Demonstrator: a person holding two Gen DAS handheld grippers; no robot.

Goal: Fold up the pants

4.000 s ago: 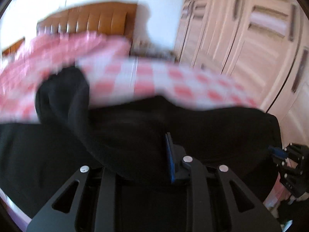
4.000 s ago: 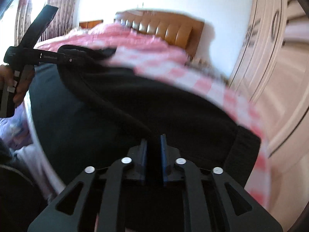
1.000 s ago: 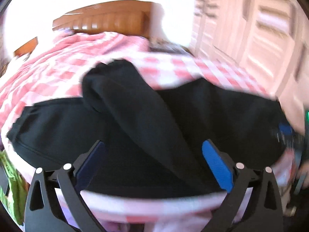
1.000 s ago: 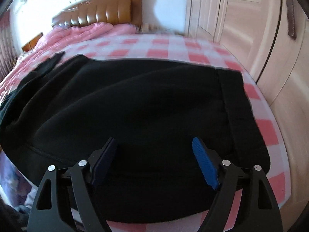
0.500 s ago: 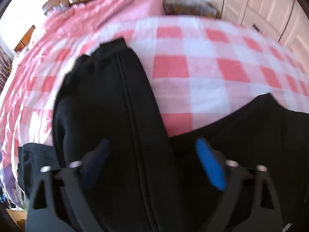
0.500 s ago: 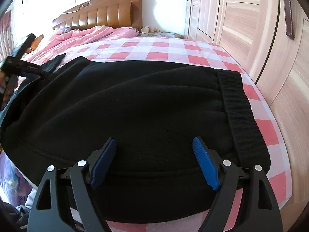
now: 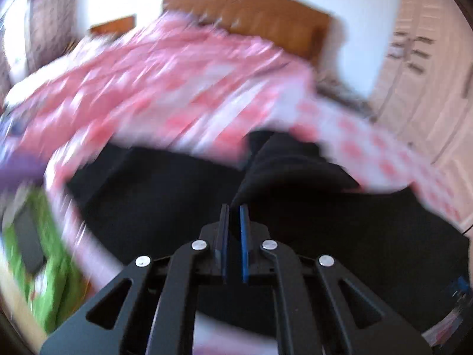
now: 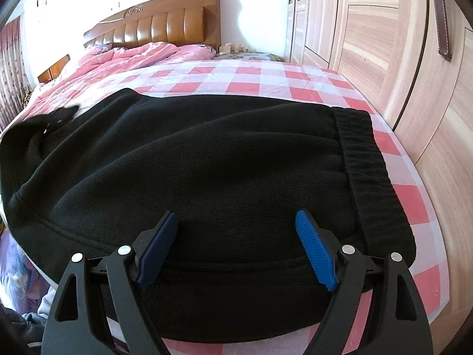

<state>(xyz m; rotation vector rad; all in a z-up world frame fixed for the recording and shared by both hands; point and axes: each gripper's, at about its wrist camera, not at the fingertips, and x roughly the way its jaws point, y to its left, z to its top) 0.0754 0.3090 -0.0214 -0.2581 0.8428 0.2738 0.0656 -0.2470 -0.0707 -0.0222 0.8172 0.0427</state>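
Black pants (image 8: 224, 159) lie across the near end of a bed with a pink and white checked sheet (image 8: 266, 74). Their ribbed waistband (image 8: 366, 159) is at the right. My right gripper (image 8: 236, 230) is open and empty just above the near edge of the pants. In the blurred left wrist view my left gripper (image 7: 233, 222) is shut on a raised fold of the black pants (image 7: 283, 171), the leg part, lifted above the rest of the cloth.
A wooden headboard (image 8: 159, 26) and a pink quilt (image 8: 127, 59) are at the far end. Wardrobe doors (image 8: 393, 38) line the right side. Something green (image 7: 50, 266) lies below the bed's left edge.
My left gripper was open over the pants leg and has now shut on it and swung quickly, blurring the view. My right gripper has stayed open and still.
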